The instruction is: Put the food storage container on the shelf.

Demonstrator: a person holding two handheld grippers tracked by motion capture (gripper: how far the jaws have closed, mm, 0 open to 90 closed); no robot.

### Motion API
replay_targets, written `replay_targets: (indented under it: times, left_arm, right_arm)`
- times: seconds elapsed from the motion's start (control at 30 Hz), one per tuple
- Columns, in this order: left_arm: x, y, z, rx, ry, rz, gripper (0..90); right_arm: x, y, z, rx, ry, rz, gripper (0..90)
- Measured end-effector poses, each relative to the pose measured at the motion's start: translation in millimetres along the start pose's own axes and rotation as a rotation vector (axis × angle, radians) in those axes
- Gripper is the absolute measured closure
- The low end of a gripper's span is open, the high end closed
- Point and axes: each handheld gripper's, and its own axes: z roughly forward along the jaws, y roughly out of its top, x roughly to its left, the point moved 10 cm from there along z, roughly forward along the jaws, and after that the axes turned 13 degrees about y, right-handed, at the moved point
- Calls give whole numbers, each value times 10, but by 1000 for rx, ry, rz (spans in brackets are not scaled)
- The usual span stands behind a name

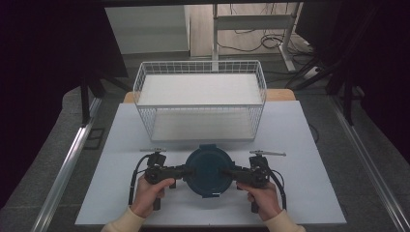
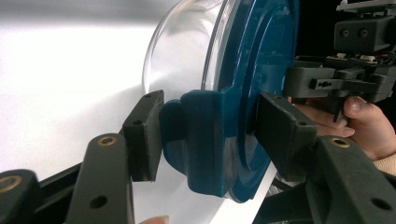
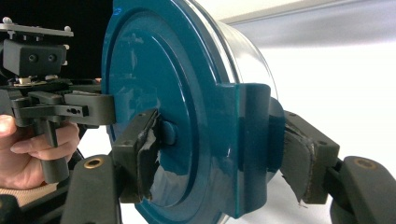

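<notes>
1 round clear plastic container (image 1: 209, 170) with 1 dark teal lid (image 3: 154, 88); 4 teal clip tabs on lid rim, 1 per side. 1 white wire basket (image 1: 200, 99), rectangular, 2 tiers. 1 white table top (image 1: 290, 145). 2 black two-jaw grippers: left gripper (image 1: 181, 171), right gripper (image 1: 231, 172). 2 hands: left hand (image 1: 149, 194), right hand (image 1: 263, 199). 2 cream sleeves. 2 black cables, 1 per gripper.
</notes>
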Motion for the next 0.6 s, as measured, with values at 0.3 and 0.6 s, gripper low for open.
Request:
replay_targets:
  times: [0.3, 0.6]
  left_arm:
    - [-43, 46, -79, -12, -3, 20, 439]
    - [-145, 163, -225, -61, -15, 48, 439]
  right_arm:
    - [96, 46, -26, -9, -3, -38, 347]
    - [269, 182, -93, -26, -8, -115, 351]
